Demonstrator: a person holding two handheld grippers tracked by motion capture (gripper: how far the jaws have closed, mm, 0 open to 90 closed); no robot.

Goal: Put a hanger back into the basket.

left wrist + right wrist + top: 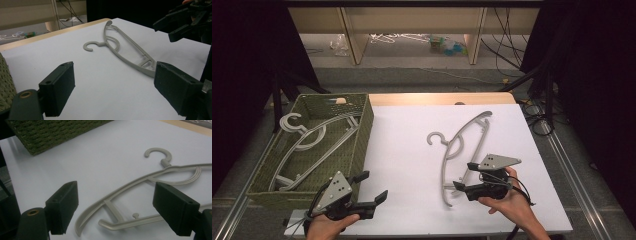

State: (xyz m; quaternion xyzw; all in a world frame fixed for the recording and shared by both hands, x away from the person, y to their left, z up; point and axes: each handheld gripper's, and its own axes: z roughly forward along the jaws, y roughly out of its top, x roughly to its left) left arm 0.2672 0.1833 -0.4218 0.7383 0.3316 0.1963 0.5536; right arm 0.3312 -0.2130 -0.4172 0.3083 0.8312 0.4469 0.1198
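One hanger (460, 150) beside right tongs (465, 176).

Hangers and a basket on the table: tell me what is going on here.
A person holds a two-jaw tool in each hand at a white-covered table. One grey hanger lies flat on the white surface. The right tool is open, near the hanger's lower end, gripping nothing. The left tool is open too, beside the green woven basket, which has at least one more grey hanger in it. Nothing is lifted at this moment.
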